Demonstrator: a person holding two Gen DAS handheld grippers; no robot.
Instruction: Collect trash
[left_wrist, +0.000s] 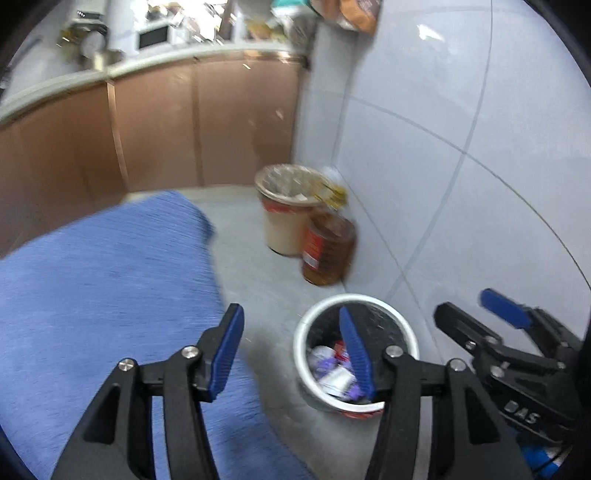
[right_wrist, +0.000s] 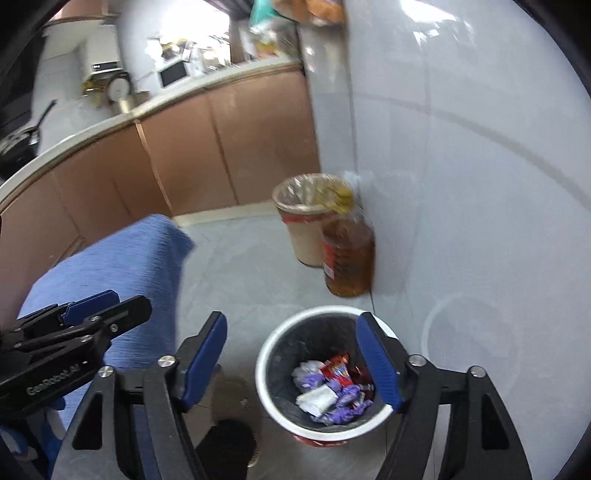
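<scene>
Below, the trash bin, white-rimmed and holding wrappers, stands on the floor under our right hand-held gripper, whose jaws gape wide and empty. Our left hand-held gripper, equally wide, hangs beside it over the blue-covered bench. Beyond stand an oil bottle and a beige bin.

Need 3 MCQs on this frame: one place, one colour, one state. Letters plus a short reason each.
1. Where does the oil bottle stand?
A. beside the beige bin, by the wall
B. on the counter
C. inside the small bin

2. What colour is the cloth?
A. red
B. blue
C. green

3. How are the right tongs?
A. shut on a wrapper
B. shut, empty
C. open, empty

A: the bottle sits on the floor against the beige bin.
B: the fabric is plainly blue.
C: the fingers are spread above the small bin of wrappers, holding nothing.
</scene>
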